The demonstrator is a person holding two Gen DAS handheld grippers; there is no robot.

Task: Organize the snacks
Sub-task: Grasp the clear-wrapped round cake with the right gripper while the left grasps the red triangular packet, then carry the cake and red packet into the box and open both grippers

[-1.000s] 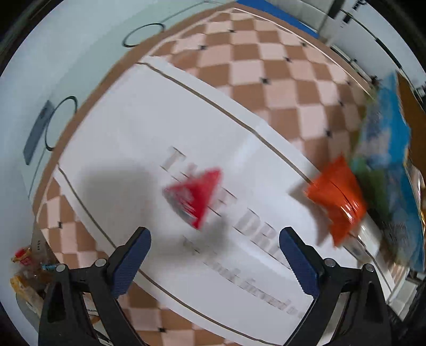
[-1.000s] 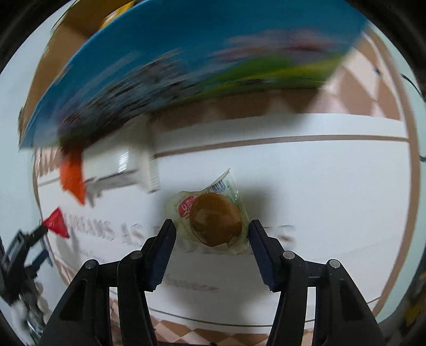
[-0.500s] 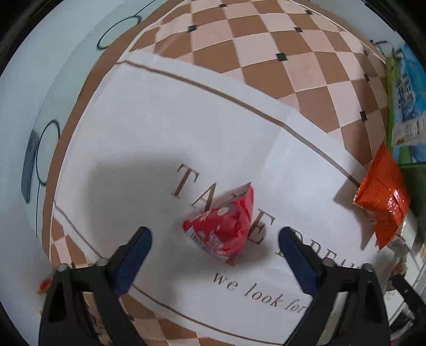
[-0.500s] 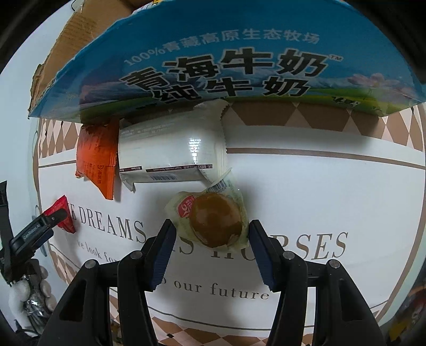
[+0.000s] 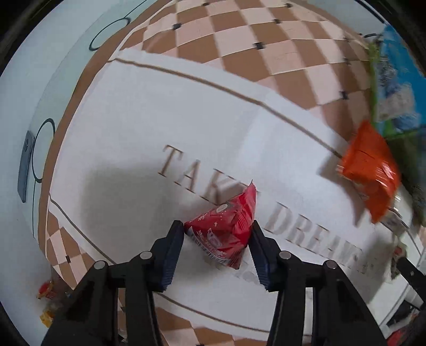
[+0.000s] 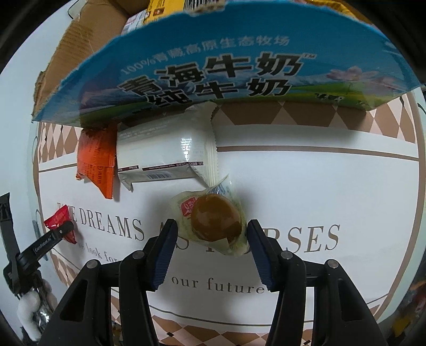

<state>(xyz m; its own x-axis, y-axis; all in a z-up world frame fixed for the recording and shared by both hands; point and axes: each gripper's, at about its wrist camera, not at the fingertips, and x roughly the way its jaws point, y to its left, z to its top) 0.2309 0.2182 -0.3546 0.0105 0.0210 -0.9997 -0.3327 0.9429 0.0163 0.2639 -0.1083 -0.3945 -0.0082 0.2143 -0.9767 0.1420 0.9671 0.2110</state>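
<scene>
A blue-printed cardboard milk carton box with black Chinese characters stands at the far edge of the white tablecloth with brown lettering and a checked border. Its open top is cut off by the frame; yellow and white packets show just inside it, but what they are is hard to make out. A torn brown flap hangs at its left.

Against the box's near side lie an orange foil snack packet and a white plastic-wrapped bar with a barcode, touching each other, their far ends hidden under the box's overhang.

The left gripper points down at the cloth, its jaws closing on a red triangular foil snack packet; both blue pads touch the packet's sides. In this view the right side is smeared with blur, so the box there is only a blue and green patch.

The right gripper has a round brown cake in a clear wrapper between its closing jaws. The right pad seems to touch the wrapper, the left stands slightly off, though the grip is uncertain.
</scene>
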